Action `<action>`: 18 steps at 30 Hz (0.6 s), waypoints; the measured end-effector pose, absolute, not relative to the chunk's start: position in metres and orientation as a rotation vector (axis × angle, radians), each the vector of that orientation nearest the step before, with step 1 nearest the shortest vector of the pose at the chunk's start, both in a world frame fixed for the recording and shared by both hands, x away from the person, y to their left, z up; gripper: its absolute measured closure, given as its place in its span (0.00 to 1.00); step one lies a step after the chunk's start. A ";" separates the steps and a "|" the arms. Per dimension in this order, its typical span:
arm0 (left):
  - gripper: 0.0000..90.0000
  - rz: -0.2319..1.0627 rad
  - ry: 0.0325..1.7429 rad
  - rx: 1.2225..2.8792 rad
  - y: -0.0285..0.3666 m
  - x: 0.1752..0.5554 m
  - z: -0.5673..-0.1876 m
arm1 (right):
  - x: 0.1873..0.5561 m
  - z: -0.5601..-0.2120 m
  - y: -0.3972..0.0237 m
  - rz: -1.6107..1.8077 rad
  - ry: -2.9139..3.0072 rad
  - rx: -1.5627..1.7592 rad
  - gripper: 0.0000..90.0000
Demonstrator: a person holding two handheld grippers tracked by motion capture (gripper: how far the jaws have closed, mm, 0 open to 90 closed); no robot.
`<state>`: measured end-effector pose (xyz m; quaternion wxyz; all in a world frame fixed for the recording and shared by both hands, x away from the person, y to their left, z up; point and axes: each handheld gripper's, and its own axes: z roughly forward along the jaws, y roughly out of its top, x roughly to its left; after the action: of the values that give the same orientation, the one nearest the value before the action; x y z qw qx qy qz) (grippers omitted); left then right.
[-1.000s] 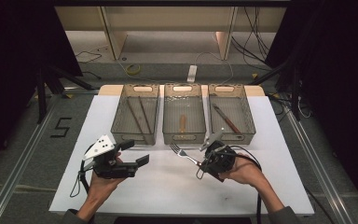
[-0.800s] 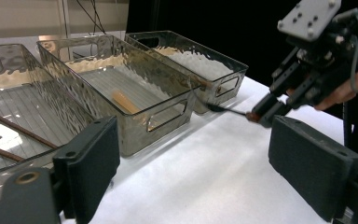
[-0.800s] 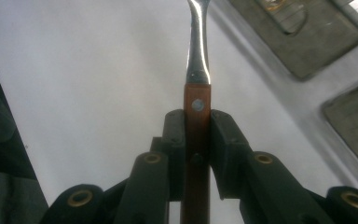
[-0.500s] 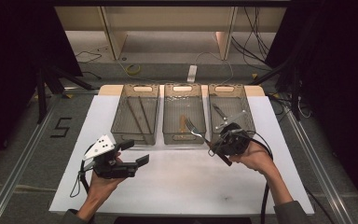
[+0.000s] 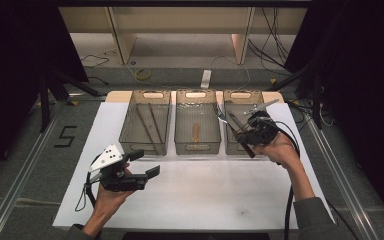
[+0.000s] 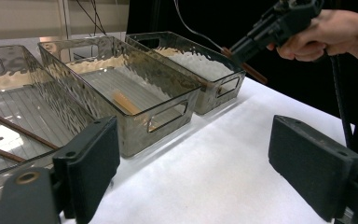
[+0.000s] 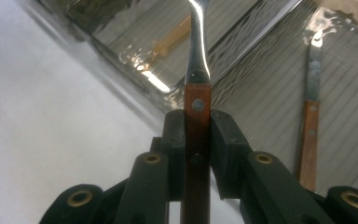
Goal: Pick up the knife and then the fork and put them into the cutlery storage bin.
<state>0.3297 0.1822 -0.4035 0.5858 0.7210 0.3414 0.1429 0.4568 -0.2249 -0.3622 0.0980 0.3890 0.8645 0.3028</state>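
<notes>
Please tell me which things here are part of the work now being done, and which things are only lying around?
Part of the work:
- fork, clamped in the right gripper
- right bin, with a knife inside
- middle bin

Only lying around:
- left bin with two sticks
- left gripper, jaws open, holding nothing
- cables on the floor

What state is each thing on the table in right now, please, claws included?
Right claw: shut on fork.
Fork: held by its wooden handle, above the bins.
Left claw: open, nothing between its pads.
Left bin: holds two chopsticks.
Middle bin: holds one wooden-handled utensil, lying flat.
Right bin: holds a knife, lying flat.
</notes>
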 end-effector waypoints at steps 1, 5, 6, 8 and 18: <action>0.18 0.333 0.796 1.682 0.182 0.330 -0.403 | 0.460 -0.360 -0.226 0.893 2.546 1.164 0.86; 0.18 0.334 0.796 1.680 0.182 0.330 -0.404 | 0.473 -0.357 -0.229 0.896 2.517 1.195 0.86; 0.18 0.333 0.796 1.680 0.182 0.330 -0.404 | 0.475 -0.356 -0.229 0.893 2.512 1.206 0.86; 0.18 0.333 0.797 1.679 0.182 0.330 -0.404 | 0.482 -0.354 -0.231 0.889 2.494 1.233 0.86; 0.18 0.331 0.796 1.679 0.182 0.330 -0.404 | 0.509 -0.353 -0.237 0.844 2.443 1.326 0.86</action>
<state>0.3299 0.1820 -0.4035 0.5870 0.7202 0.3414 0.1421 0.5086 -0.2367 -0.3532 0.1182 0.4532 0.8351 0.2886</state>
